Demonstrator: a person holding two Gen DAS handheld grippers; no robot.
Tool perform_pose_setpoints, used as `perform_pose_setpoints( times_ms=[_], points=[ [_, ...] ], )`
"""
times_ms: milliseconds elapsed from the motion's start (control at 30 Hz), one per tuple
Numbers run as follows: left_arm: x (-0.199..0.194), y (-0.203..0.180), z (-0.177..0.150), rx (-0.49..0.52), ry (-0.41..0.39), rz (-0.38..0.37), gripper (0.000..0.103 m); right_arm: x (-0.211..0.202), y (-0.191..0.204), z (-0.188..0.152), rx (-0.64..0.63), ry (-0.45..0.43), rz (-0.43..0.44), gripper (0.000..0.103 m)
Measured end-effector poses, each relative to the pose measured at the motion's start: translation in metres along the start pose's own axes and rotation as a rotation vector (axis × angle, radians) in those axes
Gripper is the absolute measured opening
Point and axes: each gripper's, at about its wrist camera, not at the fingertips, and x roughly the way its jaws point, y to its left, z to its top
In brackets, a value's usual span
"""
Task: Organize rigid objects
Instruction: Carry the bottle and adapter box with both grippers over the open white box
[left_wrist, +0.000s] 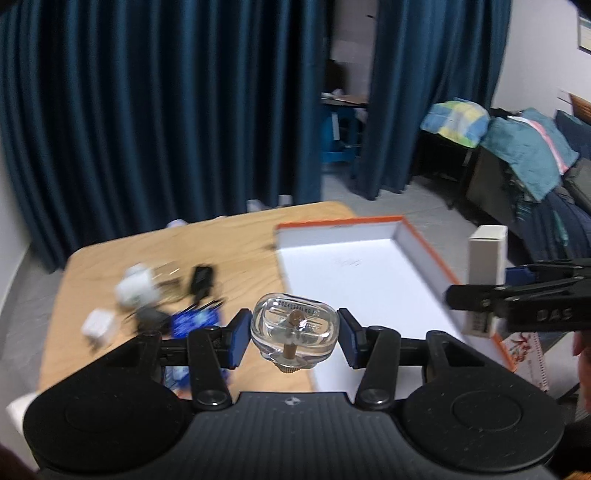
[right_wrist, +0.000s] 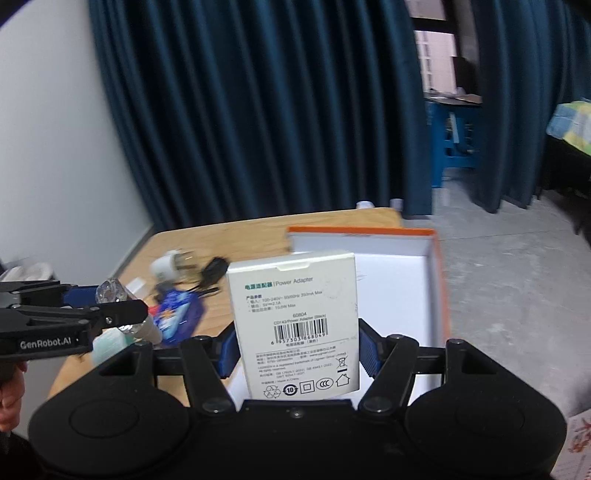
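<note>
Between the left gripper's blue pads sits a clear glass perfume bottle – rounded, thick-walled, glossy, a brass-coloured neck pointing back toward the palm; the jaws are clenched on its smooth sides. The right gripper grasps a white cardboard power adapter box, upright and flat-faced, by its lower edges. Ahead of both jaws lies the shallow orange-rimmed white tray, matte inside. Judged best: lower each item well inside the rim before releasing, the slippery glass slowly. Left of the tray, beyond the left jaws, blurred chargers clutter the wooden table
</note>
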Motion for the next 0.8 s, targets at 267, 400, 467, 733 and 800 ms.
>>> perform_pose_setpoints(
  times_ms=[267, 400, 467, 733, 800],
  points=[
    [0.051, -0.028, 0.038, -0.026, -0.023, -0.064, 0.050, 0.032, -0.026, 0.029, 0.057, -0.001, -0.089, 0.075],
    [0.067, -0.038, 0.050, -0.018, -0.020, -0.068, 0.050, 0.054, -0.038, 0.041, 0.096, 0.013, -0.112, 0.076],
    [0.071, -0.039, 0.053, -0.025, -0.018, -0.074, 0.050, 0.064, -0.044, 0.044, 0.100, 0.027, -0.124, 0.076],
    [0.097, -0.039, 0.063, -0.037, 0.013, -0.060, 0.050, 0.102, -0.063, 0.055, 0.102, 0.089, -0.156, 0.076],
    [0.104, -0.037, 0.065, -0.046, 0.025, -0.053, 0.050, 0.111, -0.064, 0.057, 0.097, 0.100, -0.163, 0.076]
  ],
)
